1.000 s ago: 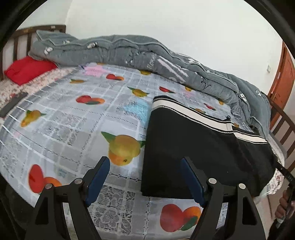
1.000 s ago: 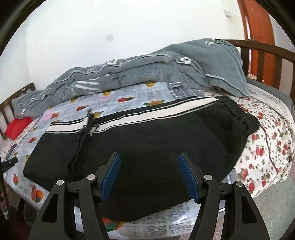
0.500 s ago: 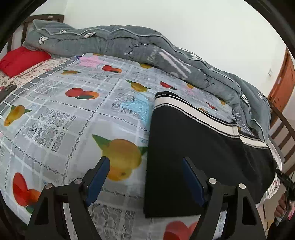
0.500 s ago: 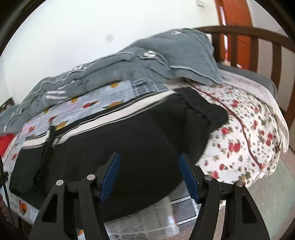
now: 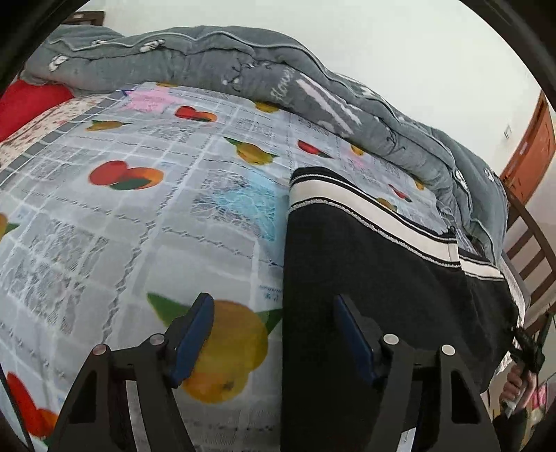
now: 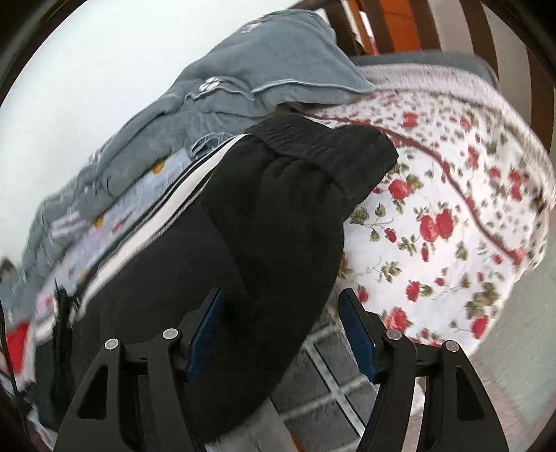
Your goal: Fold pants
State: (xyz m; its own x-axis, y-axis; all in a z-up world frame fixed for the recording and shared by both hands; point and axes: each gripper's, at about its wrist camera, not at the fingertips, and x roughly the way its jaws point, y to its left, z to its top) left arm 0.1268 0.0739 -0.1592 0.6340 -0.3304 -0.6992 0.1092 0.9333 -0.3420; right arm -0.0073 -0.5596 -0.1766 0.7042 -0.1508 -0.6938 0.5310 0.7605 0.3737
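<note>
Black pants (image 5: 375,292) with white side stripes lie flat on the fruit-print bedspread (image 5: 139,194). My left gripper (image 5: 274,313) is open, low over the pants' left edge, one finger over the bedspread and one over the black cloth. In the right wrist view the pants (image 6: 226,226) end in an elastic waistband (image 6: 312,146) at the right. My right gripper (image 6: 281,306) is open and tilted, straddling the pants' right near edge. Neither gripper holds anything.
A rumpled grey quilt (image 5: 243,69) runs along the far side of the bed. A red pillow (image 5: 27,104) lies at the far left. A floral sheet (image 6: 451,194) covers the bed's right end, with wooden rails (image 6: 451,31) behind it.
Both grippers have moved down and closer to the bed. The left came in over the pants' left edge. The right swung right and tilted toward the waistband end. Both stay open.
</note>
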